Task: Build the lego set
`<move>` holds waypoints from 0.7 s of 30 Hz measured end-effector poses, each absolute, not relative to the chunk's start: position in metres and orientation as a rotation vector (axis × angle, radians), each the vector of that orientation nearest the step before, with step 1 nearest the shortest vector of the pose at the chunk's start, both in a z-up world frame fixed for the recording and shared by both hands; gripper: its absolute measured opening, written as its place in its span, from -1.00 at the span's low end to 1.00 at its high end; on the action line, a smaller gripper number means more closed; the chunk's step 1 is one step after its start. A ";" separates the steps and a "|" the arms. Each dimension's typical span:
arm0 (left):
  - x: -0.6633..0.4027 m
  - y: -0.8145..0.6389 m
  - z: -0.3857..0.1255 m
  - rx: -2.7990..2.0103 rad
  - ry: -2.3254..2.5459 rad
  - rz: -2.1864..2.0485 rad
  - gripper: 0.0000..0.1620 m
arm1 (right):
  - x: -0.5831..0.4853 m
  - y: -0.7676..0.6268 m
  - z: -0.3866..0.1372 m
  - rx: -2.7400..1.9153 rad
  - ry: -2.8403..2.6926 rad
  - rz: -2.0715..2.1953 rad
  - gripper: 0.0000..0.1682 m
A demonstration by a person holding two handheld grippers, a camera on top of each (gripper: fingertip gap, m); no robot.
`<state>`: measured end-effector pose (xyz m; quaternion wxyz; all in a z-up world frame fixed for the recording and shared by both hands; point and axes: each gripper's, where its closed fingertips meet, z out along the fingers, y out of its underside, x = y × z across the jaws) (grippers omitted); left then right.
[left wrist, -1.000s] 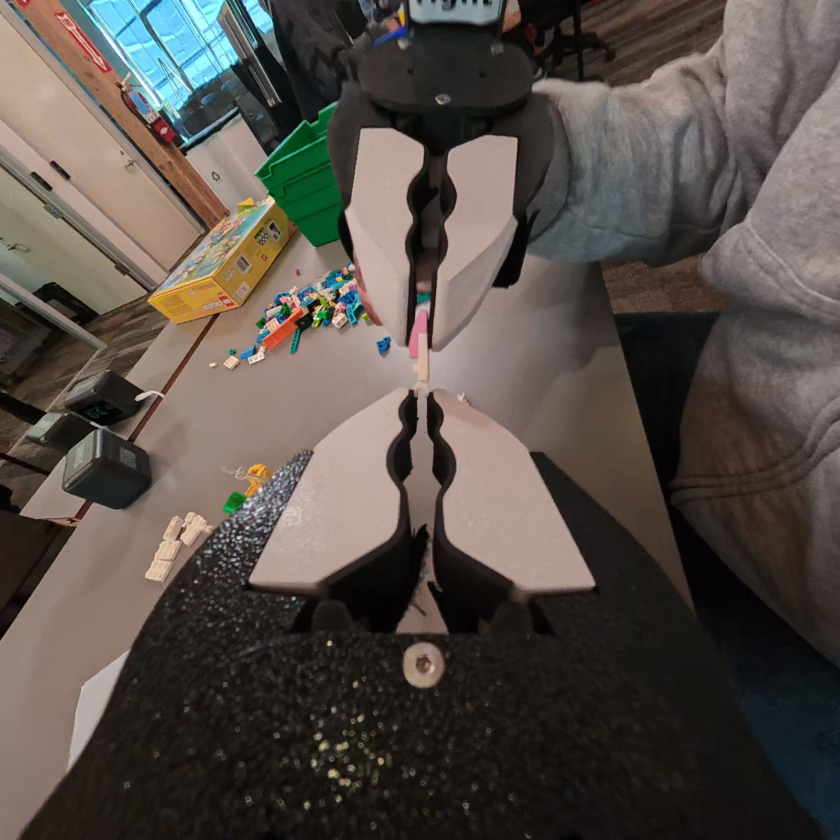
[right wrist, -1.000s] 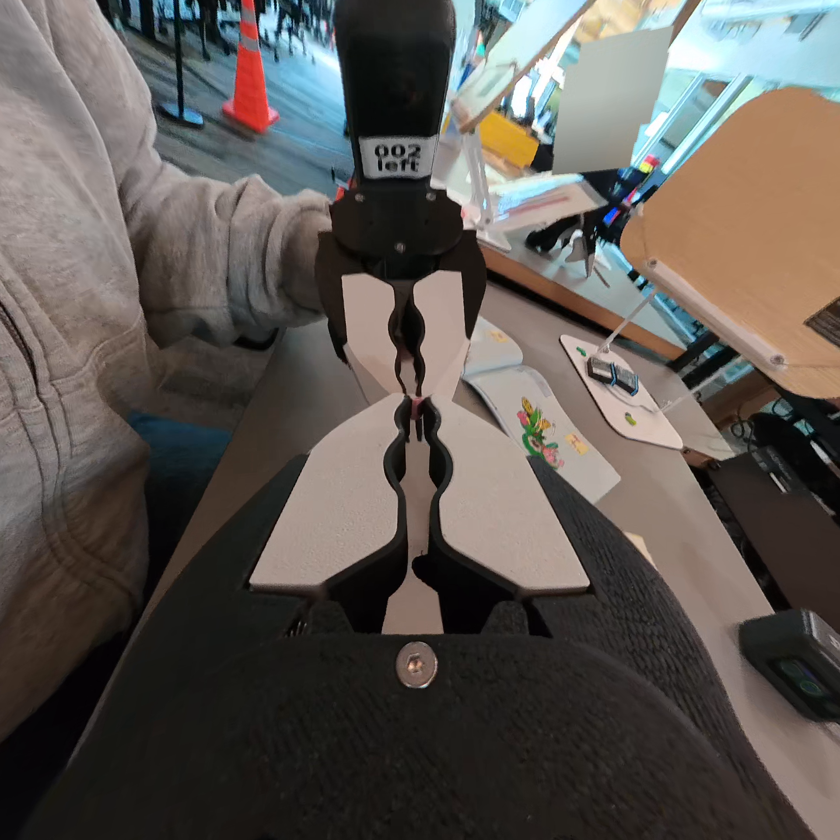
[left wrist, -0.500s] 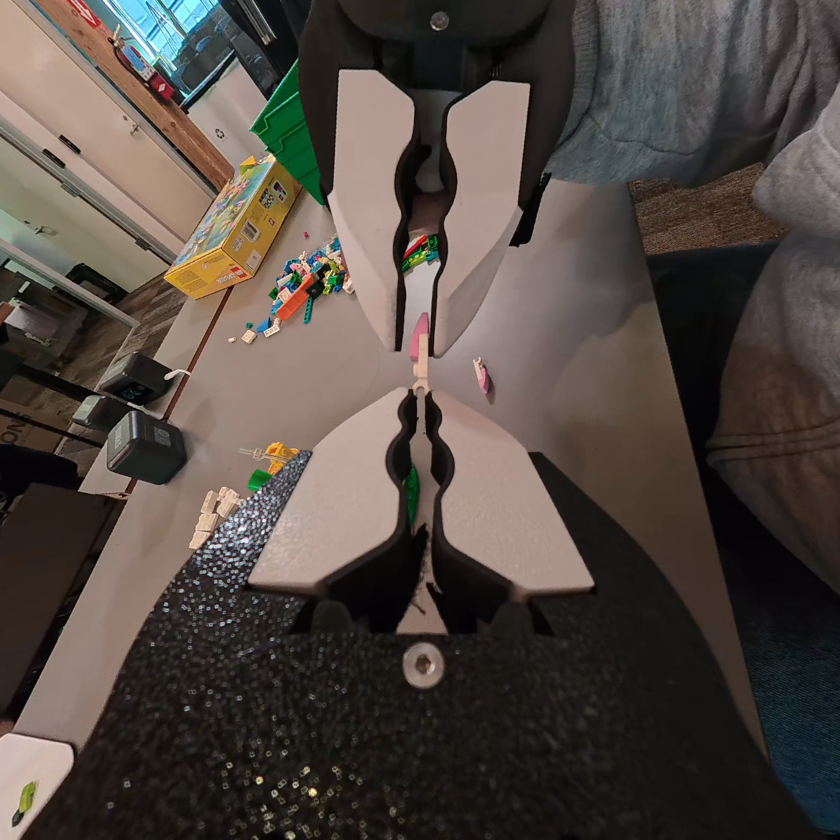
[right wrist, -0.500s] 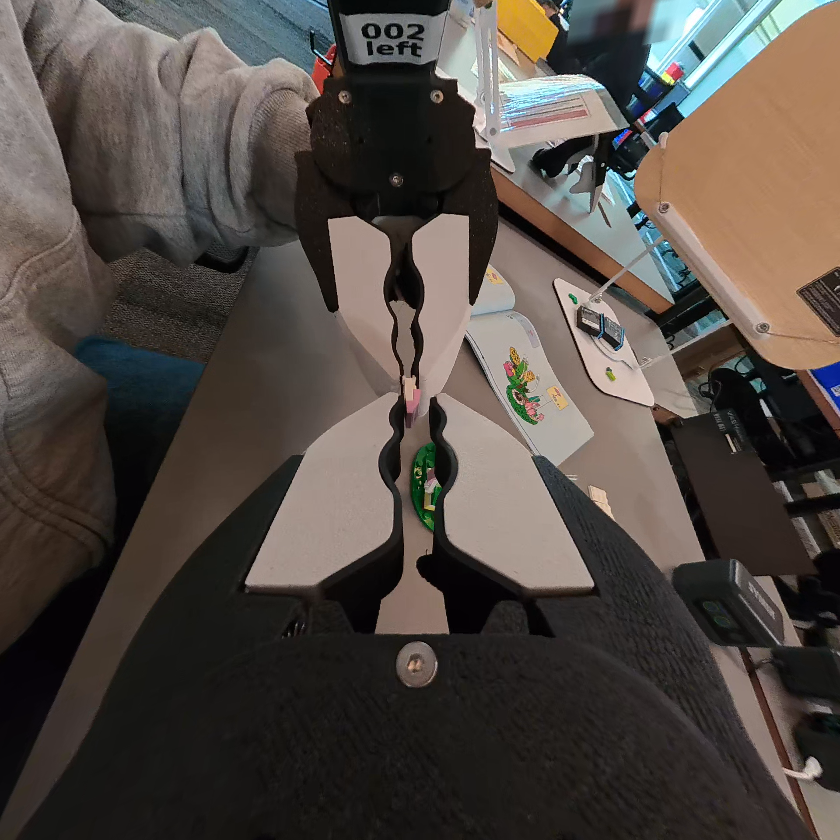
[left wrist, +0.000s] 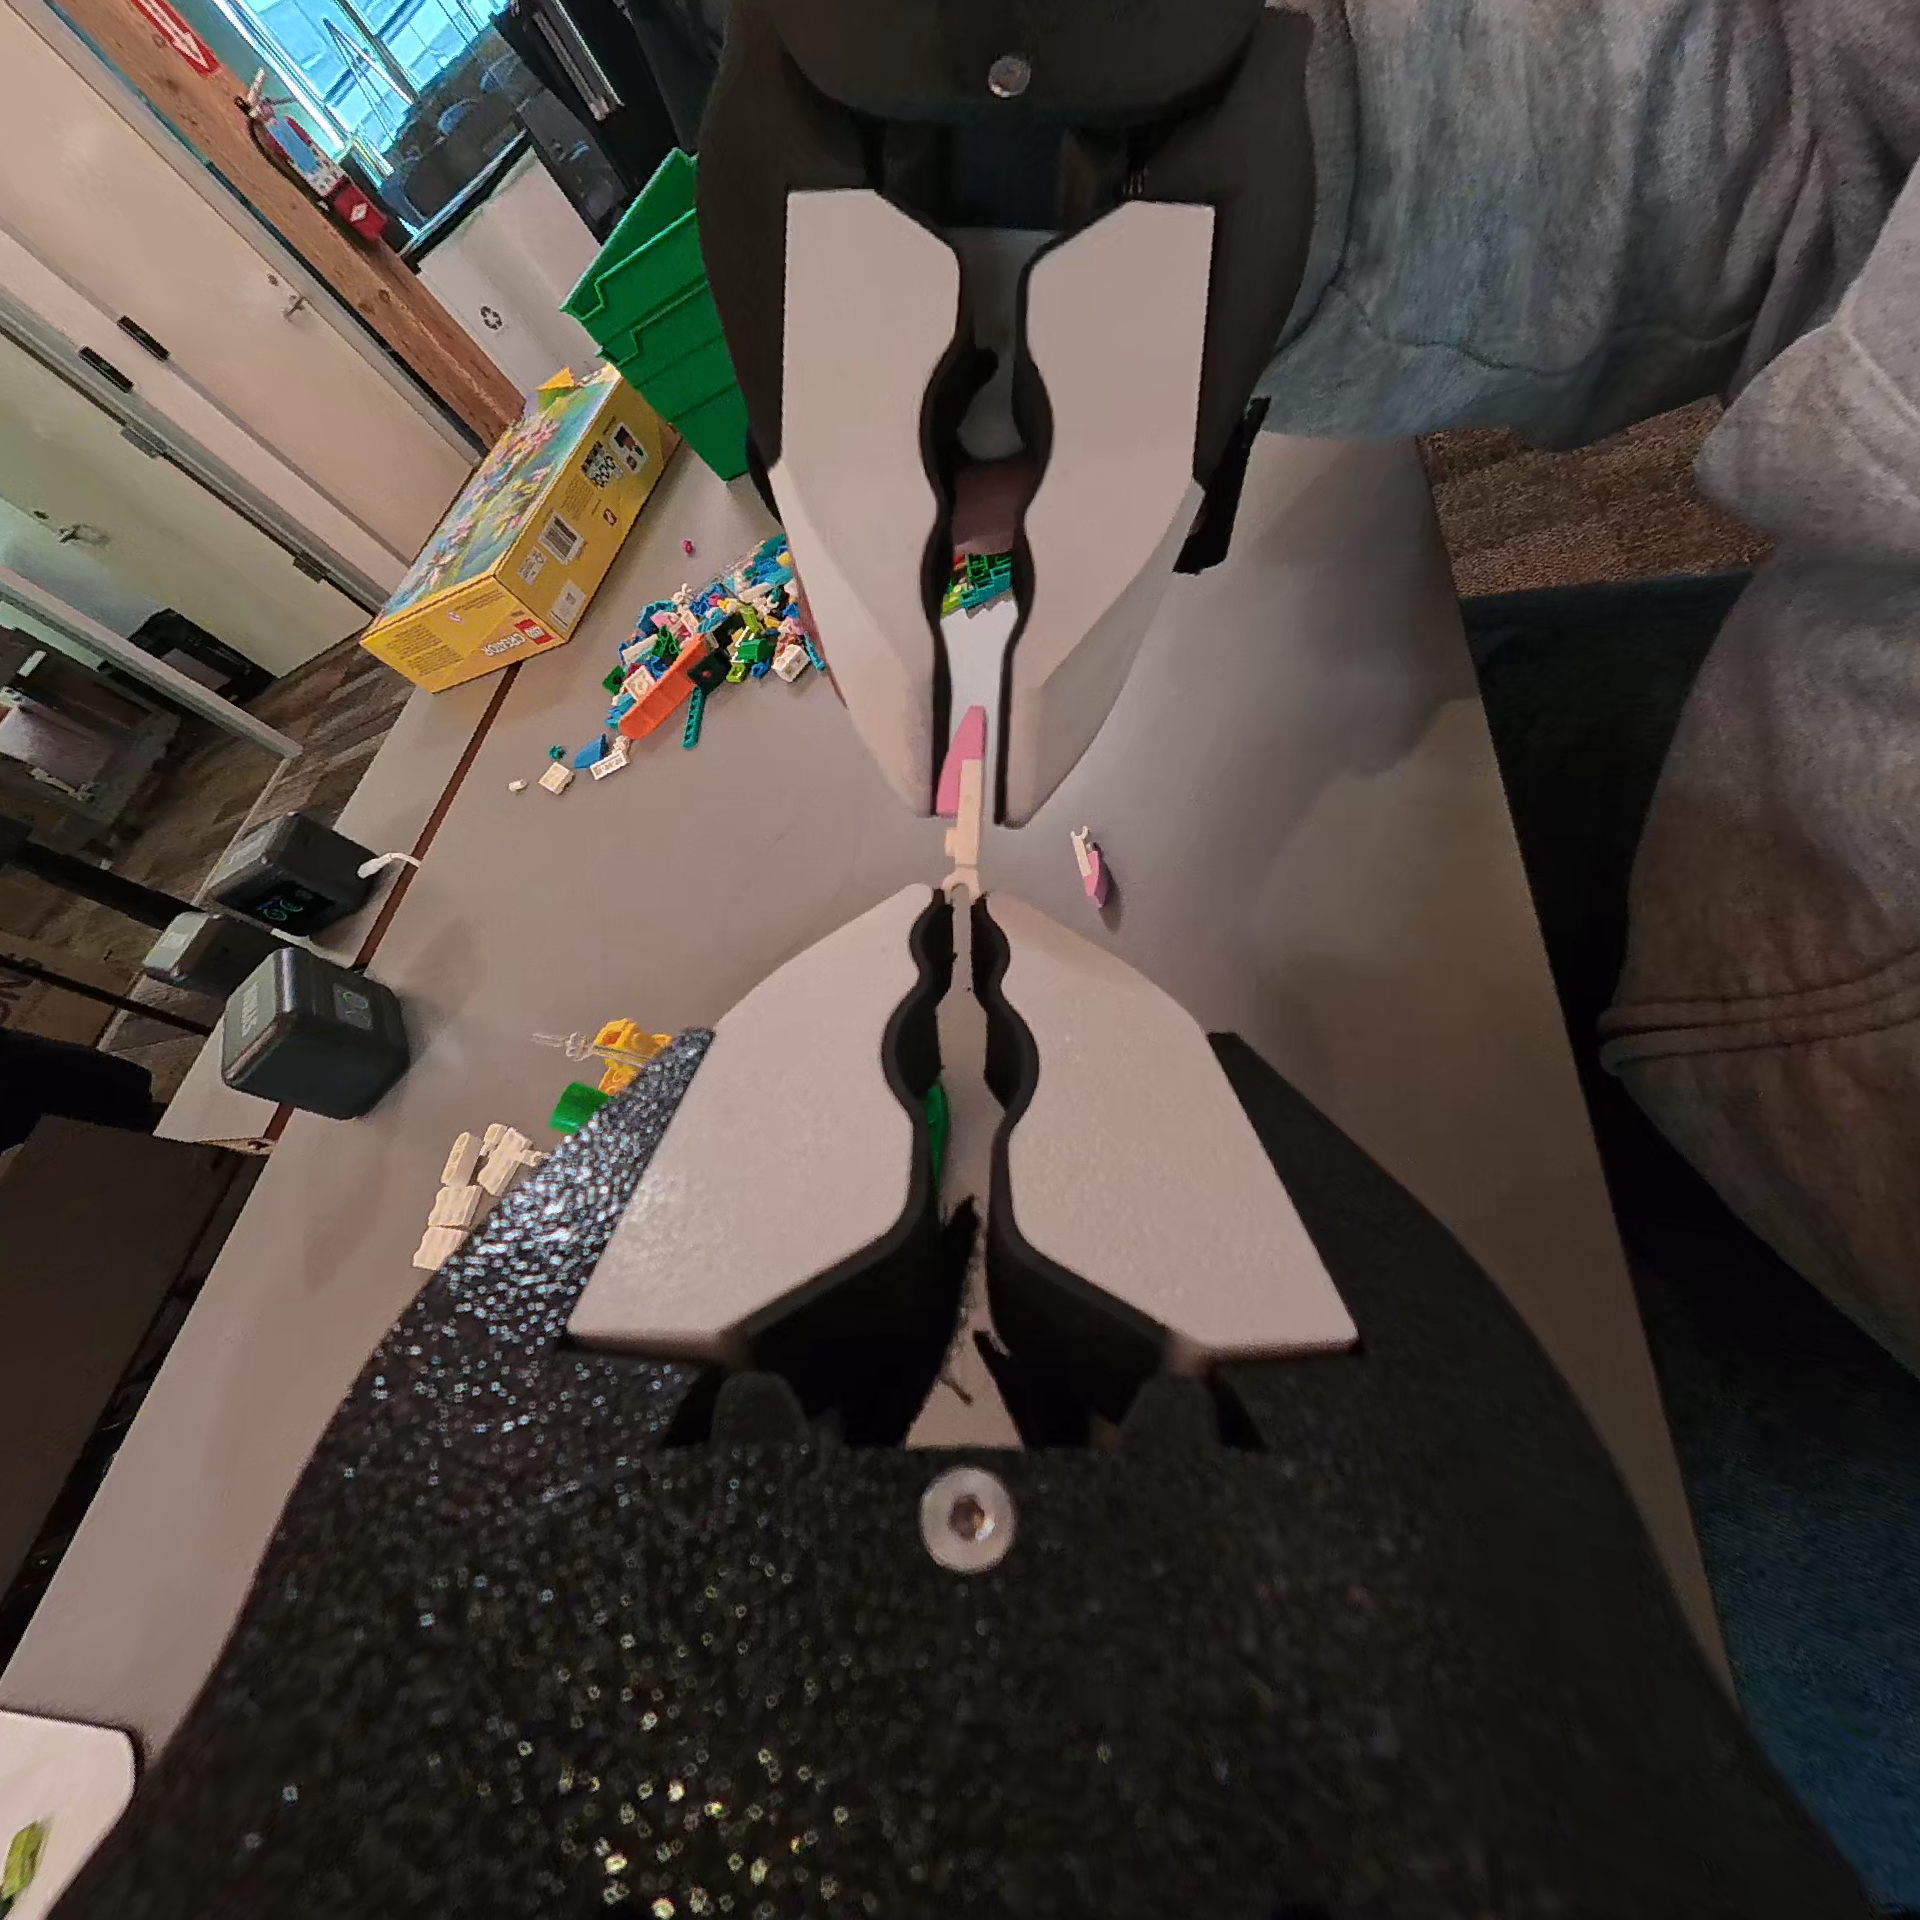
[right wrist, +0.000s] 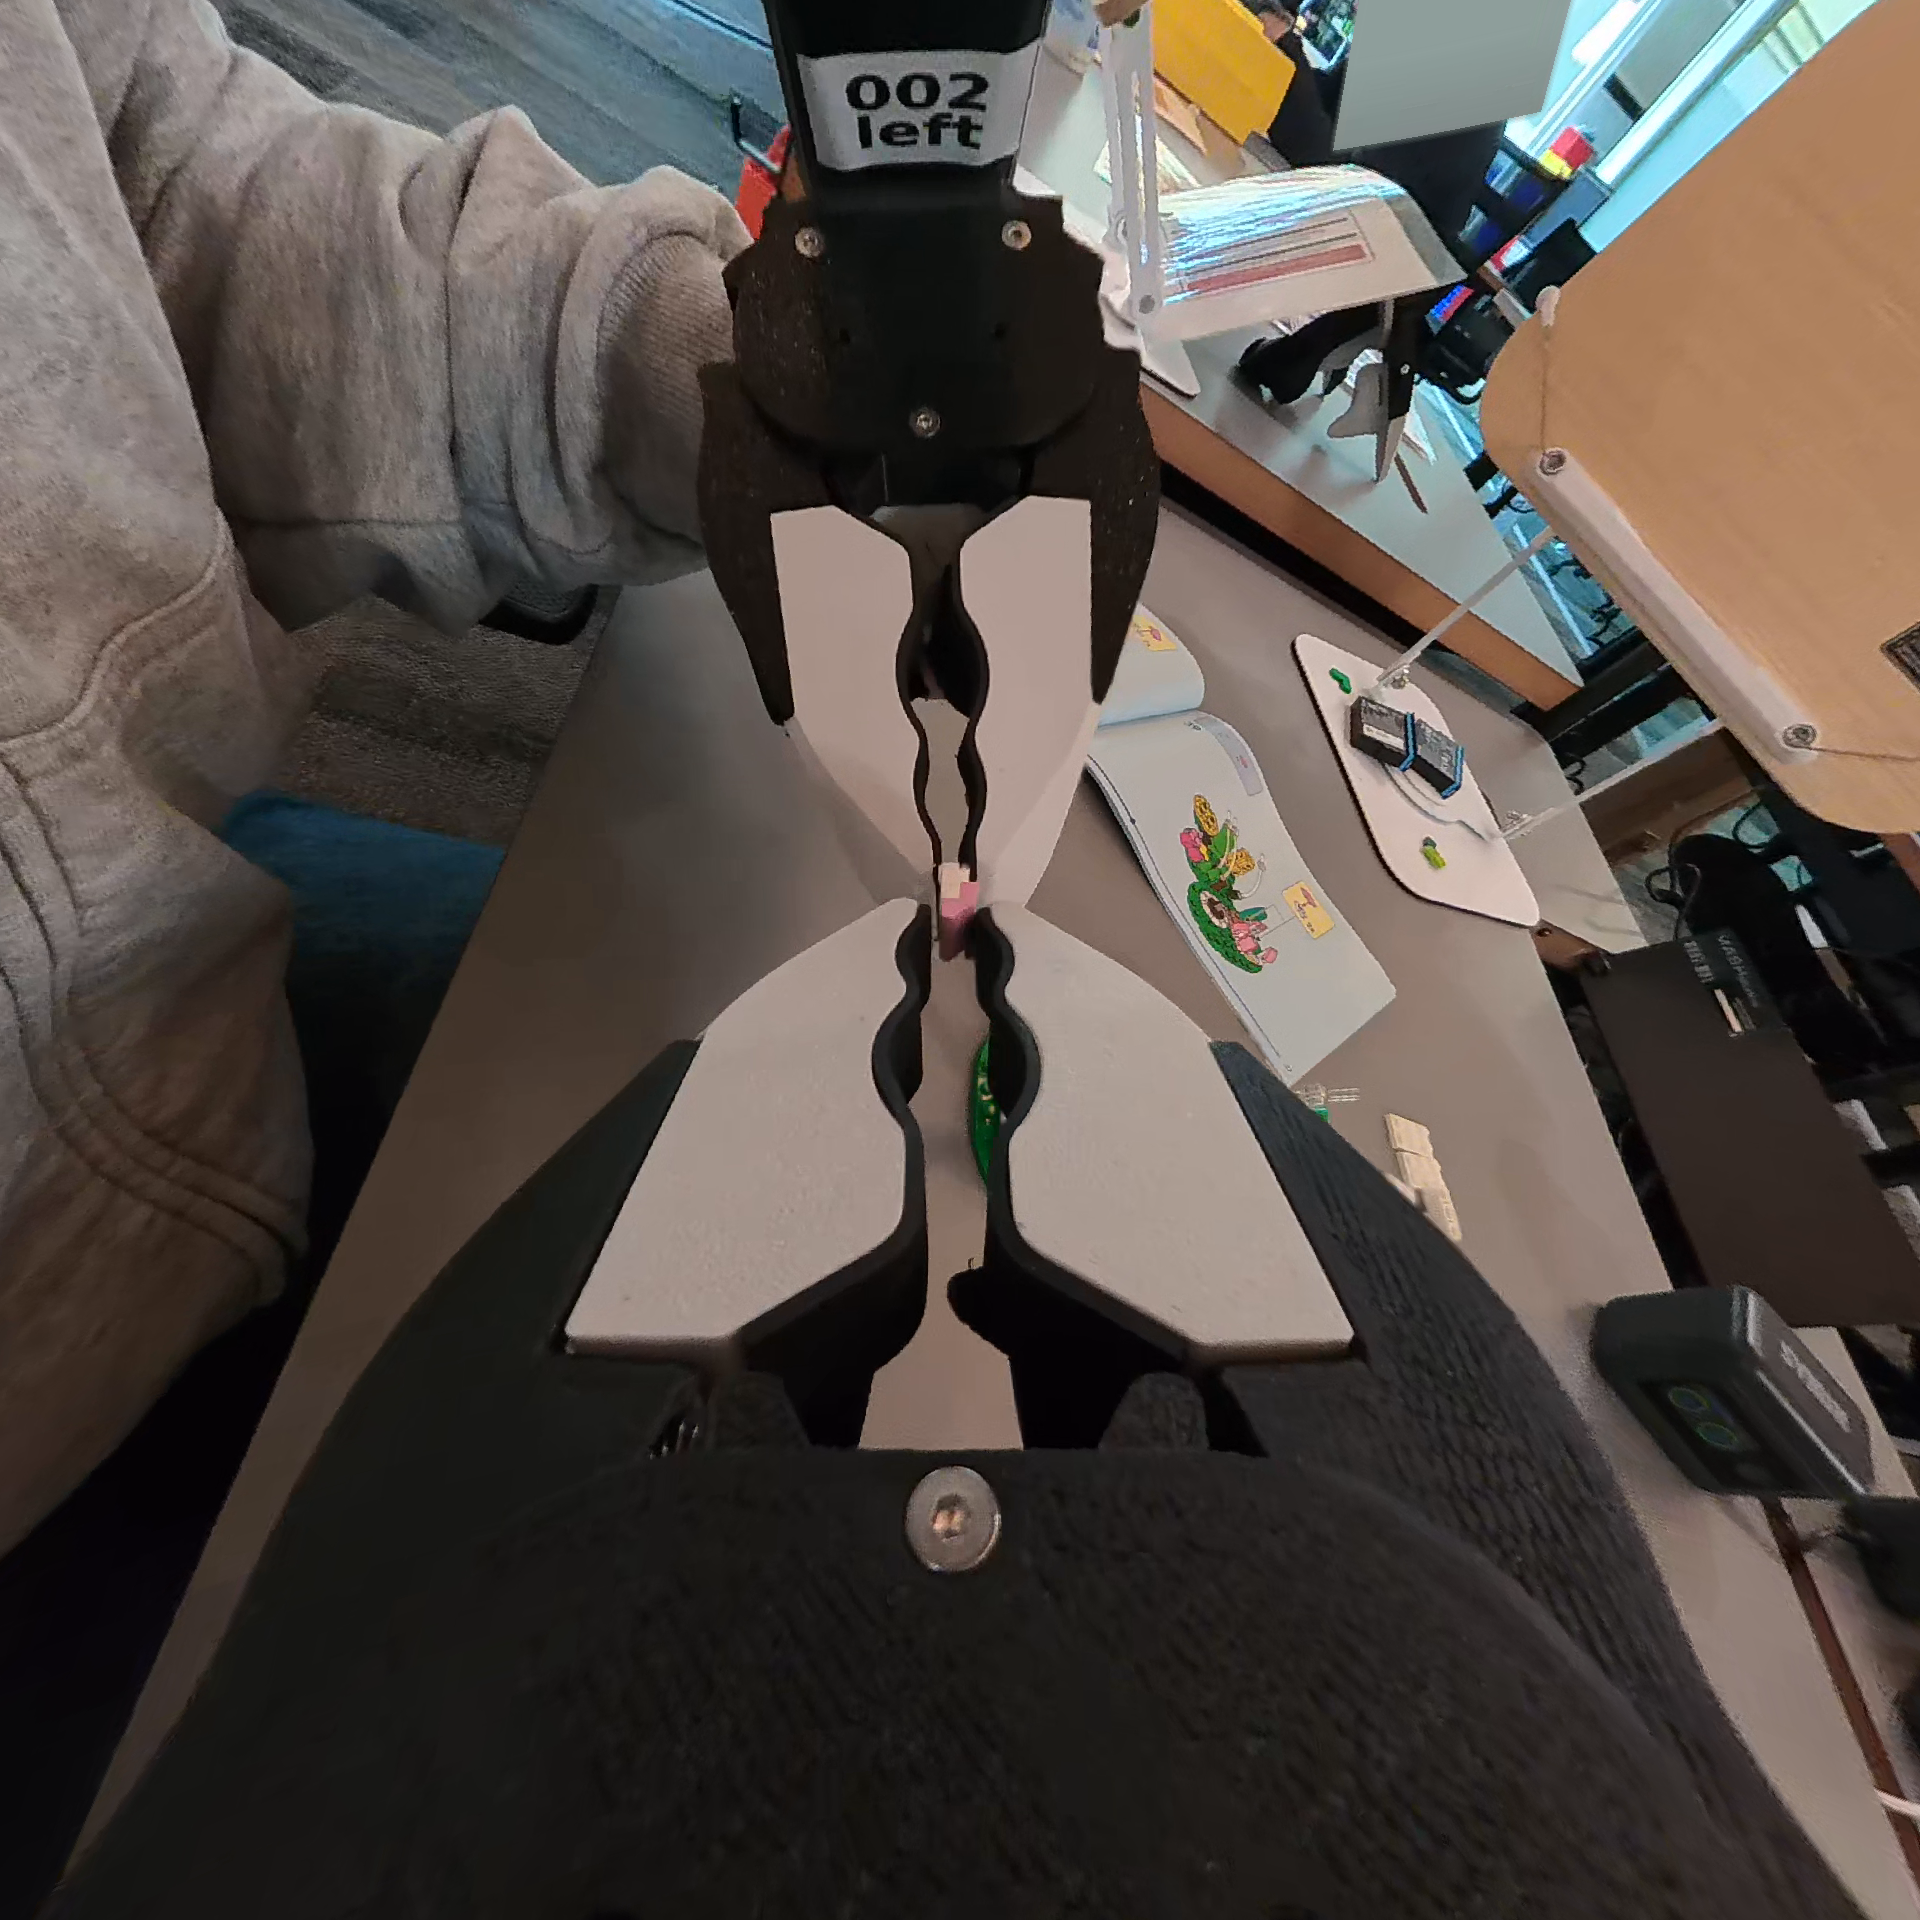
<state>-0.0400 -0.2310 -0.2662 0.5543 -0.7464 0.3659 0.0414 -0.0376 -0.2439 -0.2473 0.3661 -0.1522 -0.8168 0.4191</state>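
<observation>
Here the left tool (left wrist: 961, 902) is pressed together on the lower end of a thin white lego piece (left wrist: 966, 831), held upright above the grey worktop (left wrist: 665, 894). Tip to tip with it, the right tool (left wrist: 964, 805) points the opposite way; its jaws stand slightly apart, and a pink sloped lego piece (left wrist: 958, 764) sits between them against the white piece, though whether both jaws touch it cannot be told. In the right wrist view the right tool (right wrist: 951, 920) frames the same pink piece (right wrist: 954, 906) at its tips, with the left tool (right wrist: 954, 868) meeting it from above.

Just beside the white piece, another small pink piece (left wrist: 1091, 871) lies on the worktop. Beyond it a pile of loose coloured bricks (left wrist: 707, 655) is spread out, with a yellow lego box (left wrist: 520, 561) and green bins (left wrist: 665, 301) farther off. Nearer the left tool lie small white pieces (left wrist: 473, 1184), a yellow and green cluster (left wrist: 603, 1070) and black battery packs (left wrist: 312, 1044).

In the right wrist view, an open instruction booklet (right wrist: 1236, 883) lies beside the white piece, and a round green plate (right wrist: 982, 1101) shows between the right tool's fingers. A grey sleeve (right wrist: 364, 343) reaches to the left tool.
</observation>
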 end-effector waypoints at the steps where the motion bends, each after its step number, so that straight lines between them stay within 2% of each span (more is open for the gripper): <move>1: -0.040 -0.231 -0.266 -1.763 0.867 0.096 -0.96 | -0.038 -0.244 -0.247 -0.396 -2.096 1.087 -0.94; 10: -0.046 -0.229 -0.275 -1.852 0.765 -0.001 -0.94 | -0.042 -0.241 -0.252 -0.380 -2.137 1.052 -0.95; 12: -0.065 -0.229 -0.287 -1.946 0.711 0.049 -0.80 | -0.048 -0.234 -0.252 -0.363 -2.165 1.005 -0.95; 15: -0.093 -0.232 -0.307 -2.079 0.611 0.089 -0.72 | -0.062 -0.222 -0.255 -0.323 -2.255 0.913 -0.95; 19: -0.111 -0.230 -0.329 -2.166 0.514 0.076 -0.74 | -0.081 -0.215 -0.266 -0.243 -2.457 0.795 -0.95; 21: -0.115 -0.229 -0.336 -2.186 0.500 0.076 -0.82 | -0.089 -0.212 -0.275 -0.168 -2.573 0.708 -0.95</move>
